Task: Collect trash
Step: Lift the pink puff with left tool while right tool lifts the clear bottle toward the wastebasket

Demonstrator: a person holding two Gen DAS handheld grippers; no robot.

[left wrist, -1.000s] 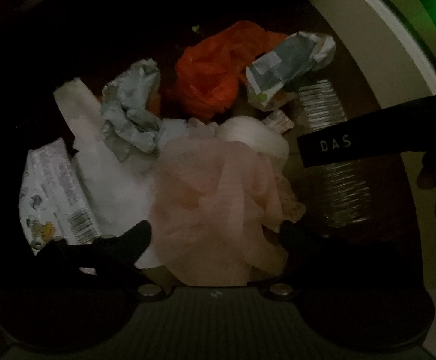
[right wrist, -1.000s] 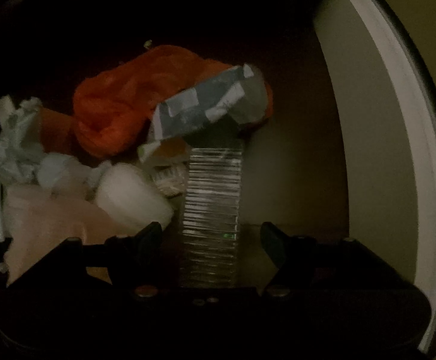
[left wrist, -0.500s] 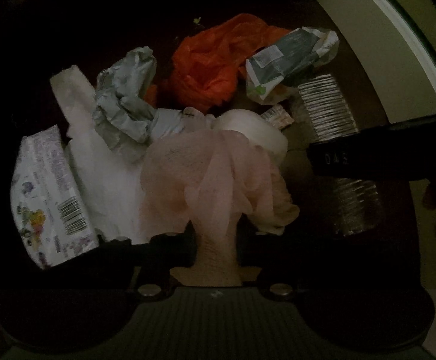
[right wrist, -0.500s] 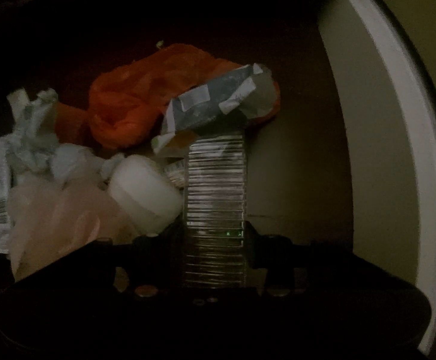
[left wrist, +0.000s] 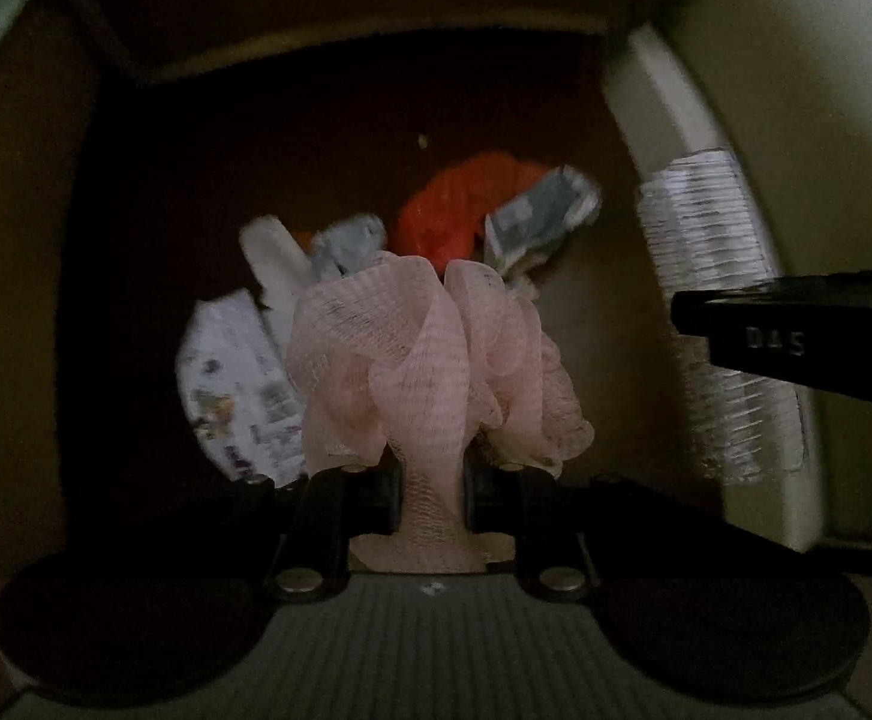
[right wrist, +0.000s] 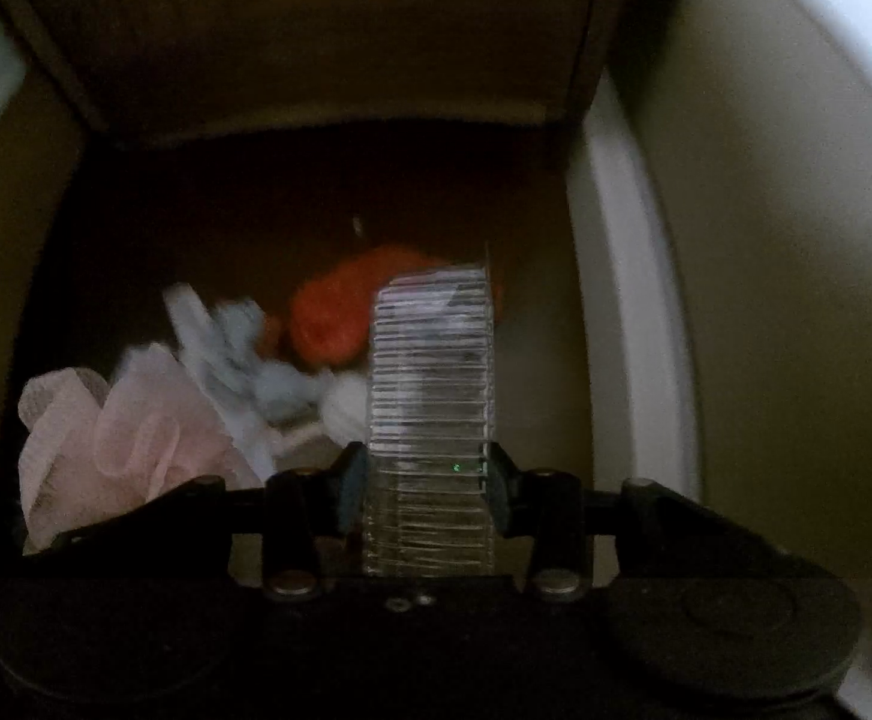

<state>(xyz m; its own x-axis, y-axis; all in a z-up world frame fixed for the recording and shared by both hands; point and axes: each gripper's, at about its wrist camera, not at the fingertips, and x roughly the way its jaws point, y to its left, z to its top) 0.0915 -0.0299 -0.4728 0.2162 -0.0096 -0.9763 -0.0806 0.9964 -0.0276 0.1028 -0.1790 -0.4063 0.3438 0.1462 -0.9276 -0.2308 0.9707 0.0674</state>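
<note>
Left wrist view: my left gripper is clenched on the pink mesh netting, bunched up in front of the fingers. Beyond lie an orange plastic bag and crumpled grey wrapper.

Right wrist view: my right gripper grasps the clear ribbed plastic sleeve, upright between its fingers, netting at left.

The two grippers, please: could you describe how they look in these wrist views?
Both are matte black. The left gripper has a grey ribbed plate, two round black discs and silver pivot screws. The right gripper shows similar screws and discs; its side, seen from the left wrist, bears pale letters.
</note>
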